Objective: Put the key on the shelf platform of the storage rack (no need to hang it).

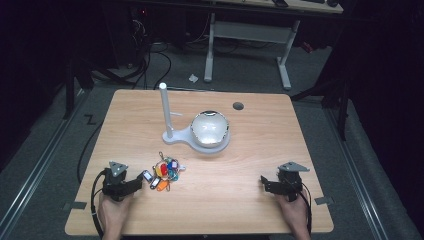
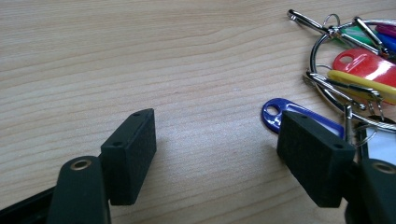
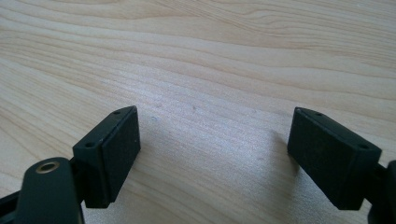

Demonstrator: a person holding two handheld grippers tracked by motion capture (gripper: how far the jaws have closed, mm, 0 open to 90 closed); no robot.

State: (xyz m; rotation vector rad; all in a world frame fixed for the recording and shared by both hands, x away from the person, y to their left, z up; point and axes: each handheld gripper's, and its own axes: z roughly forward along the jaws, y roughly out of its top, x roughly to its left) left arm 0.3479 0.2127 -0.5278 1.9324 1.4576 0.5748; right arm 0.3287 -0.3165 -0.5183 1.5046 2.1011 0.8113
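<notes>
Left gripper (image 1: 131,186) sits near the table's (image 1: 240,200) front-left corner, jaws wide, nothing between them. In the left gripper view the bare wood shows in the gap, and a blue tag (image 2: 280,114) lies just past one jaw. Whether they touch, can't tell.

Bunch of keys (image 1: 165,172), coloured tags on a ring, lies flat just right of that gripper, left of centre and nearer the front edge. Not gripped, not lifted.

Behind it, mid-table: white stand (image 1: 166,112) with an upright post, and a domed lamp head (image 1: 210,129) on the same base. Nothing hangs on the post.

Right gripper (image 1: 267,185) near the front-right corner, well apart from the keys, jaws wide over bare wood, idle.

My read: barely started. Approach by the left looks about done; grasp, lift and whatever placement follows are all left.
</notes>
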